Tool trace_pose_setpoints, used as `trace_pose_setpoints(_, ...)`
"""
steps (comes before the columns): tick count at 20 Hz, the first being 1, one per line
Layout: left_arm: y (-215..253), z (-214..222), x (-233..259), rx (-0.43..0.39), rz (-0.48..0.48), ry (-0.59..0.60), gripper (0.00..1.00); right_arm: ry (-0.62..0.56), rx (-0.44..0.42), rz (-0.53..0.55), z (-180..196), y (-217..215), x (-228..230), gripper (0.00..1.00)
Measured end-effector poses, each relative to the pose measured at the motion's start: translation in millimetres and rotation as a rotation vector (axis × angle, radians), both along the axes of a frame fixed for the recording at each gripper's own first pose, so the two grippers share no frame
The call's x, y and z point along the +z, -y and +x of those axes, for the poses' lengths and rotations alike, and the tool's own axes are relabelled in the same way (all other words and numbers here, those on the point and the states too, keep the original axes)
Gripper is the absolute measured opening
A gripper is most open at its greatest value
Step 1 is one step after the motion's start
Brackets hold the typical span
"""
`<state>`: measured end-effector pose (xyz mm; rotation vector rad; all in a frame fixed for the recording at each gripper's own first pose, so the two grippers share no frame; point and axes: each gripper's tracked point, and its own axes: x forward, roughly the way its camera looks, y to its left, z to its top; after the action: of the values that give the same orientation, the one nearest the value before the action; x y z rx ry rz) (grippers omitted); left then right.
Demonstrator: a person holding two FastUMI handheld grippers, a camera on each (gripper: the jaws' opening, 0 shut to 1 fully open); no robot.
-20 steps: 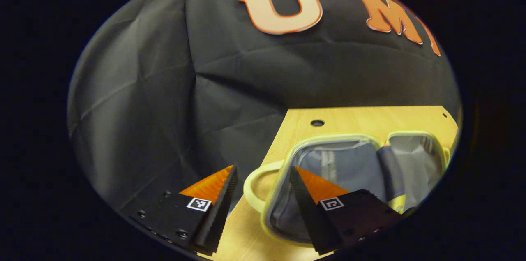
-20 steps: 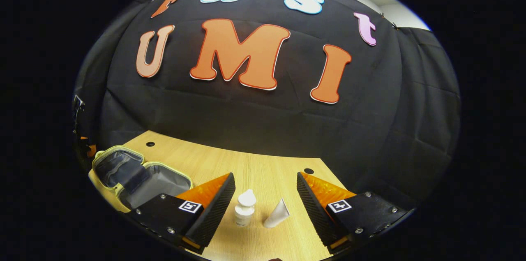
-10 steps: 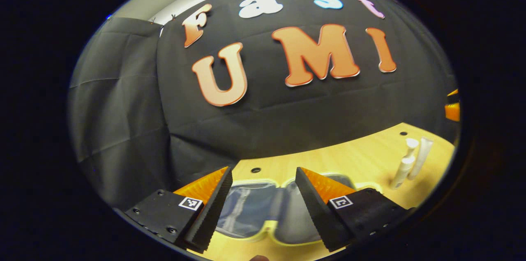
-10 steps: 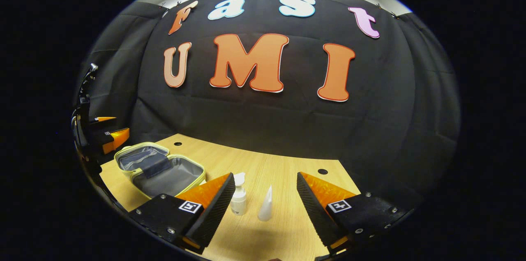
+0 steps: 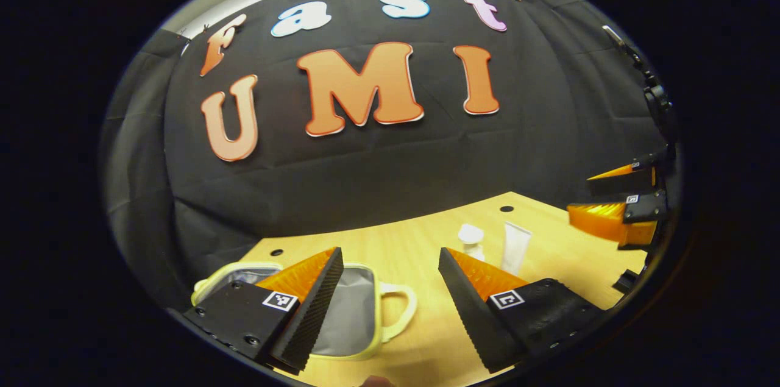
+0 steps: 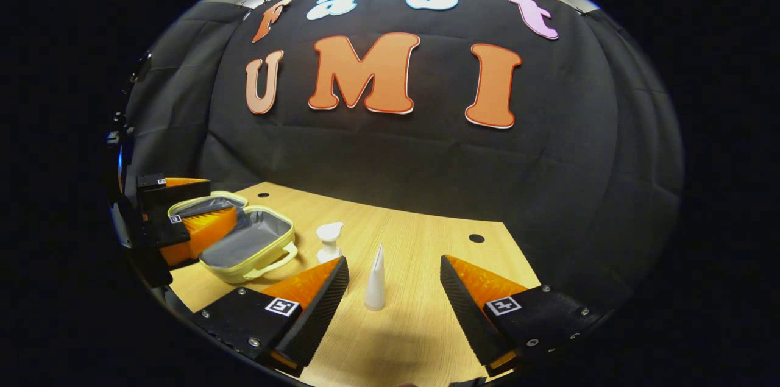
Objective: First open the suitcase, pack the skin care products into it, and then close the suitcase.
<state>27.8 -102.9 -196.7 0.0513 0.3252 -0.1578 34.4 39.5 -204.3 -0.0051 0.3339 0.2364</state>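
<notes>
Left gripper view: the left gripper (image 5: pixel 390 308), two black fingers with orange backs, is spread wide with nothing between them, above the near edge of the light wooden bench (image 5: pixel 420 241). Under its left finger lies the small pale-yellow suitcase with grey lining (image 5: pixel 350 320), open, near the bench's left corner, its loop handle pointing toward the middle. Bare wood lies between the suitcase and the two skin care products nearer the right edge: a white pump bottle (image 5: pixel 470 239) and, just beside it, a white squeeze tube (image 5: pixel 515 247) standing on its cap. The right gripper (image 5: pixel 615 207) hangs at the bench's right edge.

Right gripper view: the right gripper (image 6: pixel 393 308) is also spread and empty, with the tube (image 6: pixel 375 280) upright between its fingers and the bottle (image 6: pixel 329 241) just beyond the left finger. The suitcase (image 6: pixel 247 245) sits at the bench's left edge, the left gripper (image 6: pixel 192 216) over it. The bench's right half is free.

Half a second ago the left gripper looked straight down into the suitcase; it has swung right, bringing the products nearer centre. The right gripper has moved closer to the tube.

No label on the products can be read; each finger carries a small black-and-white square marker.
</notes>
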Motion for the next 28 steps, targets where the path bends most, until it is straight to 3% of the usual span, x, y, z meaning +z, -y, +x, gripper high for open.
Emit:
trace_pose_setpoints(4,69,6,-70,-0.123,-0.048,-0.067,0.99,-0.051,0.027,-0.001,16,-17,-56,0.96)
trace_pose_setpoints(7,95,22,-119,-0.161,-0.06,-0.124,0.99,-0.087,0.019,-0.007,31,-19,-94,0.96)
trace_pose_setpoints(14,132,79,-182,-0.234,-0.097,-0.216,1.0,-0.192,0.003,-0.033,50,-23,-147,0.96)
trace_pose_setpoints(17,140,88,-186,-0.268,-0.139,-0.22,0.91,-0.228,0.022,-0.016,53,-30,-159,0.96)
trace_pose_setpoints(18,140,93,-188,-0.268,-0.16,-0.222,0.8,-0.238,0.03,-0.02,53,-32,-164,0.96)
trace_pose_setpoints(21,139,96,-182,-0.279,-0.18,-0.232,0.61,-0.252,0.049,-0.016,58,-43,-178,0.96)
trace_pose_setpoints(25,119,95,-159,-0.249,-0.213,-0.221,0.59,-0.263,0.062,0.028,68,-57,-186,0.94)
trace_pose_setpoints(28,92,94,-122,-0.205,-0.226,-0.191,0.59,-0.256,0.039,0.097,79,-64,-181,0.7)
